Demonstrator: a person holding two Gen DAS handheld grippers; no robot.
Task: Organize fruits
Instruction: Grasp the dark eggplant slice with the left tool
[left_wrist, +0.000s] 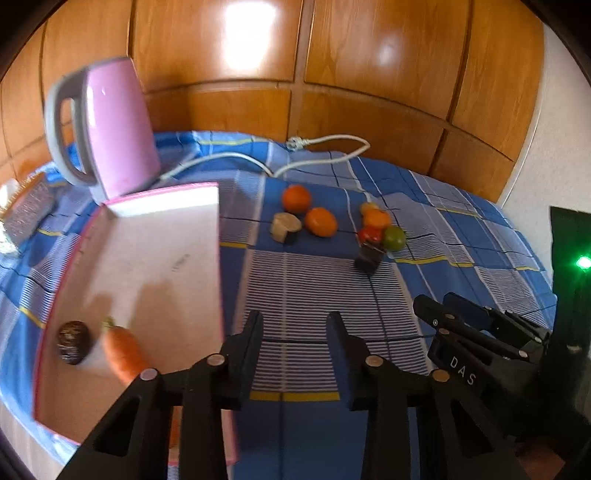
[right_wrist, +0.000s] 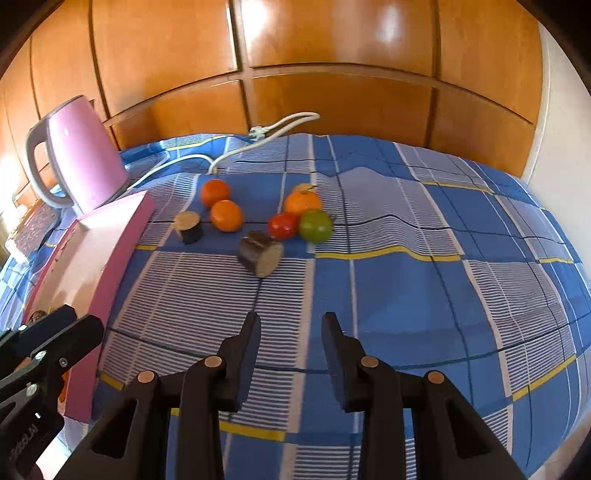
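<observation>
Blue checked cloth (right_wrist: 406, 277) lay under both my tools. My left gripper (left_wrist: 295, 325) hung with its jaws apart and empty, just beside the pink tray (left_wrist: 155, 258), where a carrot (left_wrist: 123, 354) and a dark fruit (left_wrist: 73, 341) already rested. My right gripper (right_wrist: 291, 328) was spread wide too, holding nothing. Ahead sat two oranges (right_wrist: 226, 215), a red tomato (right_wrist: 282, 226) touching a green one (right_wrist: 315, 225), and two cut log pieces (right_wrist: 260, 253). A pink kettle (right_wrist: 83, 166) stood behind the tray.

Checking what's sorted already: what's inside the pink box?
In the pink box: a carrot and a dark avocado-like fruit at its near end. The left gripper covers the near corner, so anything there is unseen.
</observation>
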